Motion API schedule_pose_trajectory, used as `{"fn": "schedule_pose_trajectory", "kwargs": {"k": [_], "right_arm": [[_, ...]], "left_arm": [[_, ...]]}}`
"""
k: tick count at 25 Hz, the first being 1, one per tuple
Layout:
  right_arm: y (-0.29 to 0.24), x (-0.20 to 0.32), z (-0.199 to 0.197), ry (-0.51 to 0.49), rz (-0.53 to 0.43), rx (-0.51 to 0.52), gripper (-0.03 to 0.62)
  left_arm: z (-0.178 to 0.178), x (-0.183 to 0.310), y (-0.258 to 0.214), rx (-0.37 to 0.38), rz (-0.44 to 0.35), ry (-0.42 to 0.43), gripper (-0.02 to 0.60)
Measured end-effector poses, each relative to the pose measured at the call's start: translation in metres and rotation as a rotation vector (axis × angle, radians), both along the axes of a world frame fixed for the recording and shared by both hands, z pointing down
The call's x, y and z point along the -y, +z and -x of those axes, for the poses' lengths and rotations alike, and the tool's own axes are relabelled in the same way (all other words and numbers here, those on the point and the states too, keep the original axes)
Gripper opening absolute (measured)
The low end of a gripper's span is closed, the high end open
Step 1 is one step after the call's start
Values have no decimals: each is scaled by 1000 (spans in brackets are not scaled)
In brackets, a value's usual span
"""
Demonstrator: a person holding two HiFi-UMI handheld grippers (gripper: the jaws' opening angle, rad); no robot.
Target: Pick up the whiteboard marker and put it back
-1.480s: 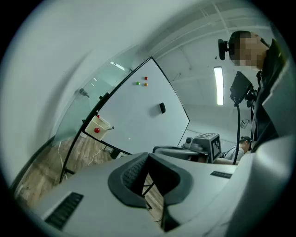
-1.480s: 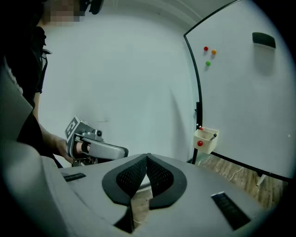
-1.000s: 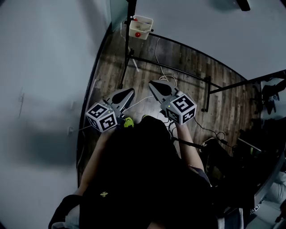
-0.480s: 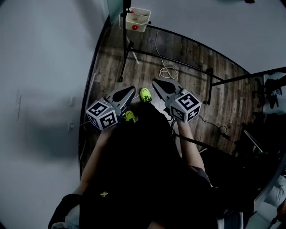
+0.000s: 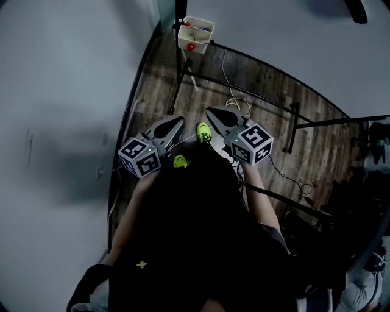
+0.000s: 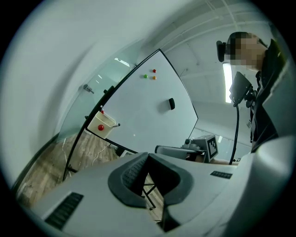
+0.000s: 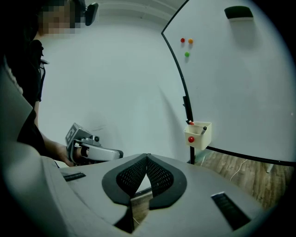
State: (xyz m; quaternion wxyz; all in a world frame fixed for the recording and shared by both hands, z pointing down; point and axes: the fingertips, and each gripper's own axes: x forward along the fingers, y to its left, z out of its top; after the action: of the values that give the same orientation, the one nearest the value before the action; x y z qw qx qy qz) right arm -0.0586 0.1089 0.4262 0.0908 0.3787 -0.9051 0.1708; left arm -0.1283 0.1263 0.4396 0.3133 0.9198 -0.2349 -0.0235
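Note:
A cream holder box (image 5: 195,35) with a red dot on its front hangs on the whiteboard's stand, far ahead of both grippers. A dark whiteboard marker (image 7: 204,130) stands in it; in the left gripper view the marker (image 6: 116,124) pokes out of the box (image 6: 102,125). My left gripper (image 5: 178,120) and right gripper (image 5: 209,110) are held side by side at waist height, pointing at the board. The left gripper (image 6: 148,155) is shut with nothing in it. The right gripper (image 7: 147,156) is also shut with nothing in it.
The whiteboard (image 7: 240,92) carries a black eraser (image 7: 238,12) and three small magnets (image 7: 186,41). Its black stand legs (image 5: 183,79) and a white cable (image 5: 234,103) lie on the wooden floor. A green shoe (image 5: 202,131) shows between the grippers. A wall runs along the left.
The person has stepped toward the whiteboard: a green shoe has come forward between the grippers. Both grippers have moved a little forward and down, still shut.

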Motion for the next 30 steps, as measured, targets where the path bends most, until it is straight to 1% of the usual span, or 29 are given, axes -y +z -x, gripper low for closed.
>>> {"fn": "schedule_pose_trajectory", "kwargs": {"k": [11,18,24,30], "right_arm": [[10,61,-22,-79,37,13,3],[7,105,-39,-104,0,-14,5],[12,133,-50,-132,0,-16,15],[14,154,-54,-190,0,-22,23]], "left_arm": [[-37,59,4,23,34,-22,20],[-48,95,9,43,51,-64,20],[-61,120,13,47,61,-99,20],[-71,140,10,56,55,-140,20]]}}
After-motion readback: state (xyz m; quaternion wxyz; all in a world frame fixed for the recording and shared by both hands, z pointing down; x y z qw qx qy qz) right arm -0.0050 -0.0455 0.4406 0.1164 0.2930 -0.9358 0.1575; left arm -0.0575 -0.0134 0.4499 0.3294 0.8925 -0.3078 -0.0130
